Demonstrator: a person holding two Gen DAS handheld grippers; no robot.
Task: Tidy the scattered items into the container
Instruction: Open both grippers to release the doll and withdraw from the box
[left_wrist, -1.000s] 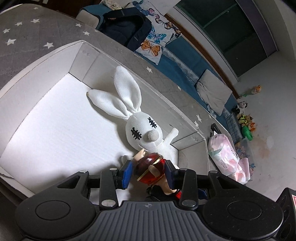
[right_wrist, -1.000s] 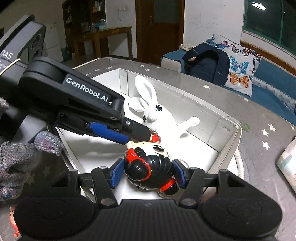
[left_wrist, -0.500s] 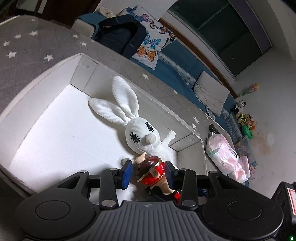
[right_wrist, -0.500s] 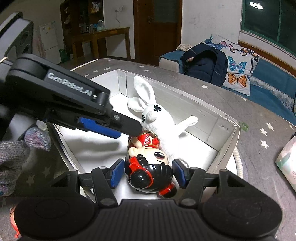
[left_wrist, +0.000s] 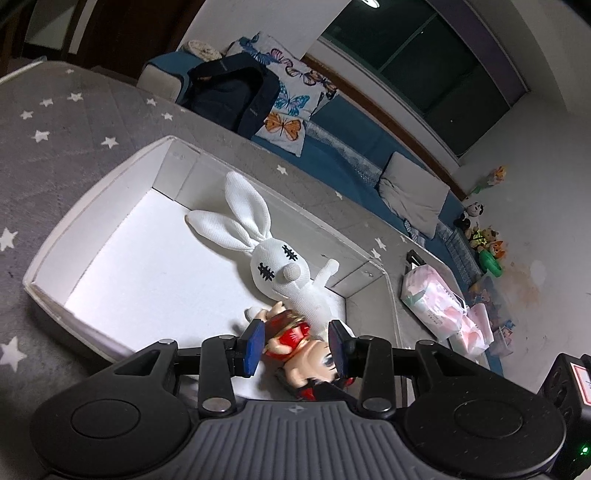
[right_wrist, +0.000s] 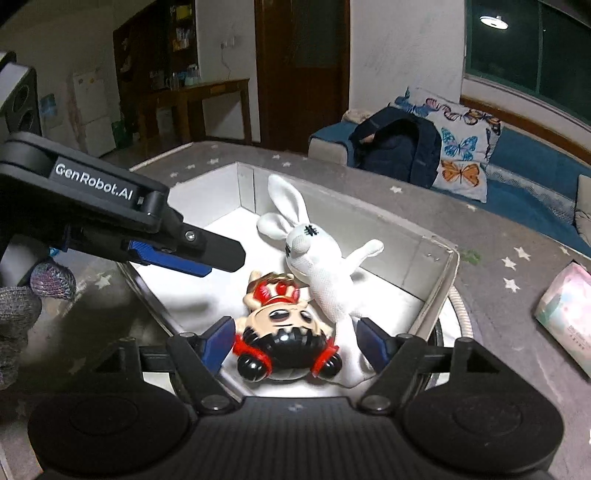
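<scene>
A white box (left_wrist: 92, 192) (right_wrist: 441, 280) sits on the grey star-patterned surface. Inside lie a white plush rabbit (left_wrist: 280, 269) (right_wrist: 325, 269) and a red-and-black doll figure (left_wrist: 299, 343) (right_wrist: 284, 328), resting on the box floor against the rabbit. My left gripper (left_wrist: 296, 345) is open, its blue pads apart on either side of the doll without pressing it. My right gripper (right_wrist: 295, 341) is open, its pads wide of the doll's head. The left gripper also shows in the right wrist view (right_wrist: 192, 254), above the box's left side.
A pink-and-white tissue pack (left_wrist: 432, 299) (right_wrist: 565, 306) lies on the surface right of the box. A dark backpack (right_wrist: 399, 147) and butterfly cushion (right_wrist: 461, 155) sit on the blue sofa behind. Small toys (left_wrist: 484, 243) stand by the far wall.
Both grippers opened and let go of the doll, which now lies on the box floor. Both grippers have drawn back and up from it.
</scene>
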